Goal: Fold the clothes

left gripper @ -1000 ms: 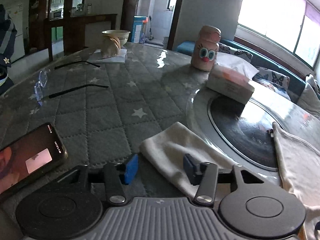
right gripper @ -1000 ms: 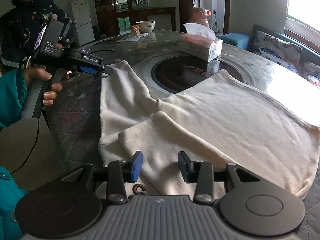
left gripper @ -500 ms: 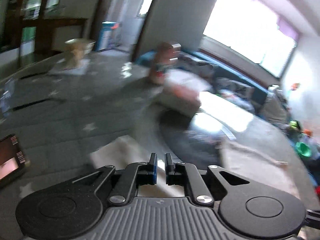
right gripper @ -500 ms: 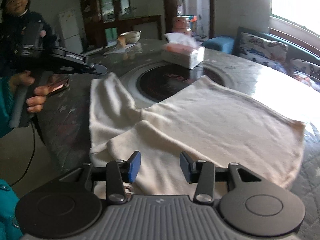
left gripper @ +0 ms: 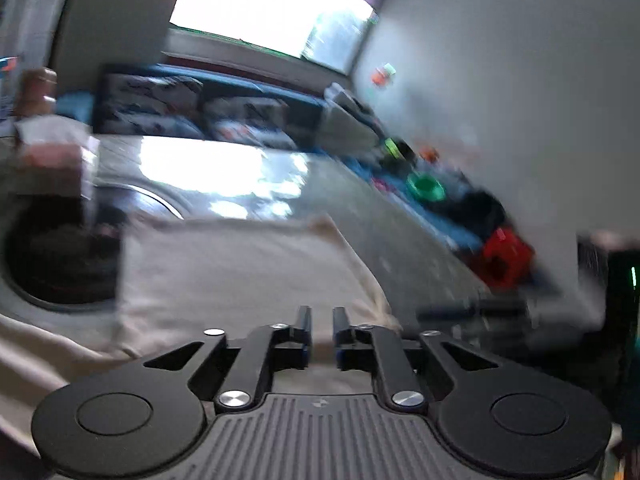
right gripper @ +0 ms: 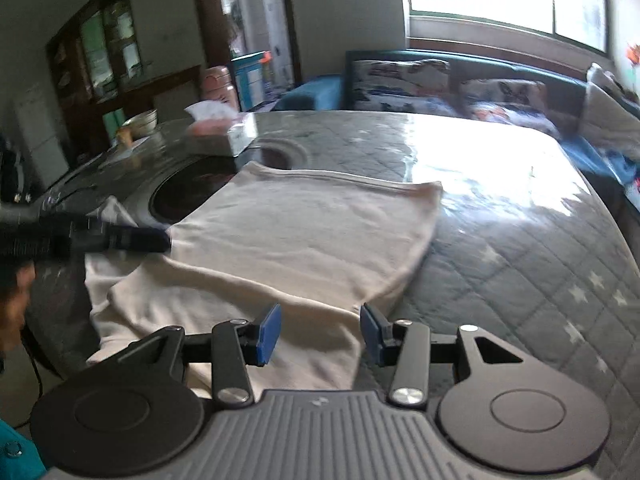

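My right gripper (right gripper: 320,330) hung at lower centre with fingers spread, the shirt's (right gripper: 304,236) near hem lying between and under them on the worktop (right gripper: 520,248). My left gripper (left gripper: 319,334) showed fingers nearly pressed together over cloth; whether they pinched the shirt (left gripper: 240,268) I could not tell. The left view was badly blurred. The left gripper (right gripper: 160,239) entered mid-left, tip at a fold.

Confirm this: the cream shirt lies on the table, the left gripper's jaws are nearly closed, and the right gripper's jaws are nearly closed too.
Not quite. The right gripper has its jaws wide open over the cream shirt, as the right wrist view shows. The rest holds: shirt on the table, left gripper nearly closed.
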The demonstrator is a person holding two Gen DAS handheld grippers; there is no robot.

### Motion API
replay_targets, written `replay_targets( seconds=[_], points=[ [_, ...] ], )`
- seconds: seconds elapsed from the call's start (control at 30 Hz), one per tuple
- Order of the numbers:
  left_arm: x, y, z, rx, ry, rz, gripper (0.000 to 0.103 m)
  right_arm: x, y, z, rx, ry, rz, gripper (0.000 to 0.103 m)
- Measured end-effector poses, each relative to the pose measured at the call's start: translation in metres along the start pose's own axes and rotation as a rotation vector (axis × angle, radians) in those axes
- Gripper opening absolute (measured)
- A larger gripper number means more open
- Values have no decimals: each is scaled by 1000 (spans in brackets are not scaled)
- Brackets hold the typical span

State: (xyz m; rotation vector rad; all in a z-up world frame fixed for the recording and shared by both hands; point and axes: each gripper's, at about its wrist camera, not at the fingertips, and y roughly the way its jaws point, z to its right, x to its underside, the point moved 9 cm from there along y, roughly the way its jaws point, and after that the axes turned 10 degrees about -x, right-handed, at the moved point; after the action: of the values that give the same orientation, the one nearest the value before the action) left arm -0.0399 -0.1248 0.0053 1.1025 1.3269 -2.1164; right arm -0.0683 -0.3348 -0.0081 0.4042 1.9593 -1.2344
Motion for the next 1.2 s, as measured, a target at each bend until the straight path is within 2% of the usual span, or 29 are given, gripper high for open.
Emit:
replay_targets(
  seconds=[0.07, 0.17, 0.2, 0.23, 0.27, 0.3, 0.47, 0.6, 0.73, 0.83, 0.97, 1.1, 1.2],
  points=[
    [6, -4, -5, -20, 13, 1, 20, 0, -2, 1, 0, 4, 1, 44],
    [6, -16, -32, -110, -10, 22, 24, -5, 4, -6, -19, -19, -3, 44],
    [6, -20, -48, -161, -37, 27, 27, -7, 7, -9, -29, -26, -4, 44],
    [5, -24, -65, -218, -58, 40, 35, -9, 10, -14, -39, -35, -7, 44],
    [5, -30, -85, -296, -81, 58, 44, -11, 14, -19, -51, -46, -9, 44],
    [6, -35, -105, -374, -109, 68, 47, -13, 18, -25, -64, -57, -11, 44],
    [16, -58, -201, -680, -278, 78, 48, -17, 38, -48, -123, -97, -34, 45],
    [26, -71, -249, -814, -363, 81, 48, -16, 47, -60, -142, -116, -53, 45],
    [35, -63, -274, -842, -411, 38, 46, -16, 50, -67, -146, -131, -61, 45],
    [35, -64, -280, -861, -421, 47, 42, -15, 49, -67, -144, -128, -63, 46],
    [32, -59, -279, -873, -399, 46, 11, -13, 47, -63, -138, -122, -63, 47],
    [22, -60, -265, -744, -441, 90, 6, -12, 41, -59, -132, -106, -43, 47],
    [3, -61, -224, -602, -402, 137, 5, -12, 35, -53, -124, -94, -27, 47]
  ],
)
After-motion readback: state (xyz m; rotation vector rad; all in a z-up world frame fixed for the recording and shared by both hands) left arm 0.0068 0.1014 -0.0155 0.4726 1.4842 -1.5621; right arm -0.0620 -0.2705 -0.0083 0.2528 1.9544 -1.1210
